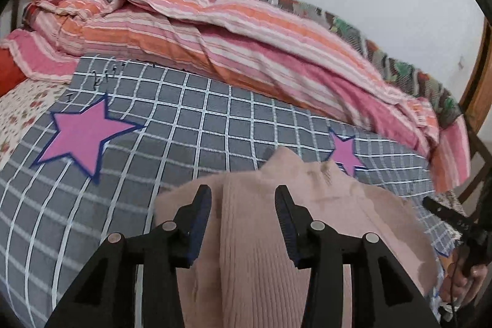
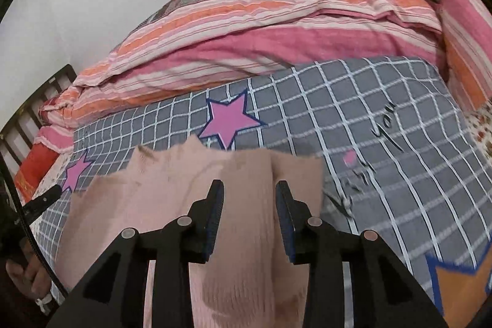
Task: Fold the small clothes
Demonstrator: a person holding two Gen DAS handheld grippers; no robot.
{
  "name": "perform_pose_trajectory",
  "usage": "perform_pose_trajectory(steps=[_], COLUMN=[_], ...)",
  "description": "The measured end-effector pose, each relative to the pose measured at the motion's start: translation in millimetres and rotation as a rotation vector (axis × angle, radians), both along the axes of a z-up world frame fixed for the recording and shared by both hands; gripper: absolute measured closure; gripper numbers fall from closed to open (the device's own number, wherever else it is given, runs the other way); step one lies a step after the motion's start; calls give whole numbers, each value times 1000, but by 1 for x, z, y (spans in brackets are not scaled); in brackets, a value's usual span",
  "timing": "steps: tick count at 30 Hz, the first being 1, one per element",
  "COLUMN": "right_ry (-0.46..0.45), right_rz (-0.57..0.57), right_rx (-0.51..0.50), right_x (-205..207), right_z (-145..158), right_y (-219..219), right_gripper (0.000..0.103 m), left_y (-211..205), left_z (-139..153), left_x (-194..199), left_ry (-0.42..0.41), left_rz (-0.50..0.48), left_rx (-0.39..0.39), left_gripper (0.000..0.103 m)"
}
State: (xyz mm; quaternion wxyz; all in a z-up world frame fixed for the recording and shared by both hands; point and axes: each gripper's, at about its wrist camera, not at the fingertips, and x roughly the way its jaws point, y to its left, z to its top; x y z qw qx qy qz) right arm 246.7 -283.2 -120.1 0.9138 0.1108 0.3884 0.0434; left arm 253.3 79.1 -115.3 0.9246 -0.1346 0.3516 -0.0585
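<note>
My left gripper (image 1: 243, 202) and right gripper (image 2: 249, 199) both stand partly open, empty, just above the pink sweater (image 1: 255, 235), which lies on the bed (image 1: 215, 119) with its sides apparently folded in; further folds likely remain. Beyond my right gripper the sheet's script reads "you" (image 2: 384, 125), the rest blurred.

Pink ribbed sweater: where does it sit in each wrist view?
Left wrist: pink ribbed sweater at bottom centre, running up between the jaws.
Right wrist: bottom centre-left, likewise between the jaws.
Shared landmark: the pink star just beyond the sweater's far edge.
</note>
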Motion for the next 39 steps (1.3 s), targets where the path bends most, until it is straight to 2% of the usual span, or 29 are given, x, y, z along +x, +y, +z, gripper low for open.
perform_pose_trajectory(steps=[5, 8, 11, 13, 16, 17, 18, 19, 22, 25, 27, 31, 33, 35, 37, 39], right_ry=[37, 78, 149, 200, 207, 213, 212, 199, 116, 70, 86, 174, 167, 165, 162, 138], right_rz=[12, 28, 23, 20, 43, 54, 65, 85, 114, 117, 113, 94, 91, 83, 75, 72], right_rx=[-45, -63, -54, -49, -53, -62, -64, -62, -30, -20, -38, -75, -71, -72, -97, -127], right_x=[38, 47, 57, 63, 65, 66, 67, 67, 66, 69, 74, 85, 84, 82, 80, 75], right_z=[-7, -27, -50, -60, -63, -64, -64, -63, -49, -40, -46, -71, -69, -67, -63, -56], right_y=[7, 7, 4, 2, 5, 7, 9, 11, 12, 10, 11, 16, 15, 14, 16, 19], right_gripper=[65, 64, 62, 62, 63, 70, 80, 95, 98, 98, 98, 98, 96, 87, 85, 84], left_y=[-6, -1, -1, -2, -2, -4, -5, -6, 3, 14, 12, -1, -3, -3, -3, -3], left_z=[-16, -30, -47, -50, -51, -51, -52, -52, -44, -36, -40, -52, -53, -52, -52, -52], left_x=[35, 38, 40, 38, 39, 41, 41, 43, 42, 42, 43, 50, 52, 50, 47, 44], left_ry=[62, 104, 161, 163, 166, 169, 163, 166, 110, 77, 84, 140, 157, 153, 153, 151], left_rz=[-10, -30, -62, -78, -85, -82, -79, -80, -49, -23, -6, -5, -10, -8, -6, -3], left_rx=[23, -18, -15, -10, -20, -12, -10, -15, -58, -83, -59, 23, 44, 46, 52, 63], left_gripper=[62, 62, 62, 62, 62, 72, 86, 96, 96, 96, 96, 96, 94, 94, 93, 89])
